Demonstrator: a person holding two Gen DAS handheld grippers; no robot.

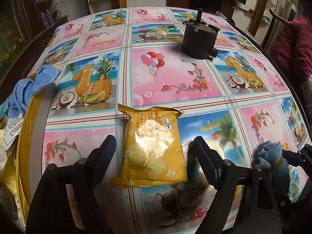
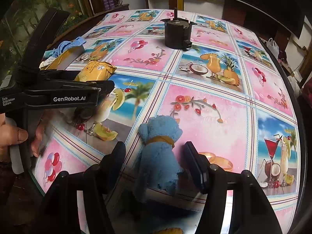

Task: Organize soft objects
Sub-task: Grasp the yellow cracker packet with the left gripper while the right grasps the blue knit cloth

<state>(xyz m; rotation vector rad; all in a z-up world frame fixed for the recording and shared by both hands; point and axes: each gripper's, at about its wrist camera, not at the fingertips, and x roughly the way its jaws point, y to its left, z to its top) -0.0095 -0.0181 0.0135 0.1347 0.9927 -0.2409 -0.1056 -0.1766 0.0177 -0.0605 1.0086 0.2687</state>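
Claws both stand released: your left gripper [image 1: 154, 150] straddles the yellow cracker packet [image 1: 153, 148], your right gripper [image 2: 155, 156] the blue towel roll [image 2: 159, 154], near the table's [image 2: 214, 117] front edge.

On the table [image 1: 175, 97], a cracker packet [image 1: 154, 148] lies flat between the parted fingers of the left gripper [image 1: 154, 154] — untouched by either. To its right, a rolled towel [image 2: 159, 156] lies between the right gripper's [image 2: 156, 163] fingers. A motor [image 1: 198, 39] stands behind, well apart. A bin [image 1: 25, 120] sits at the left edge — cloth [image 1: 29, 85] draped in it.
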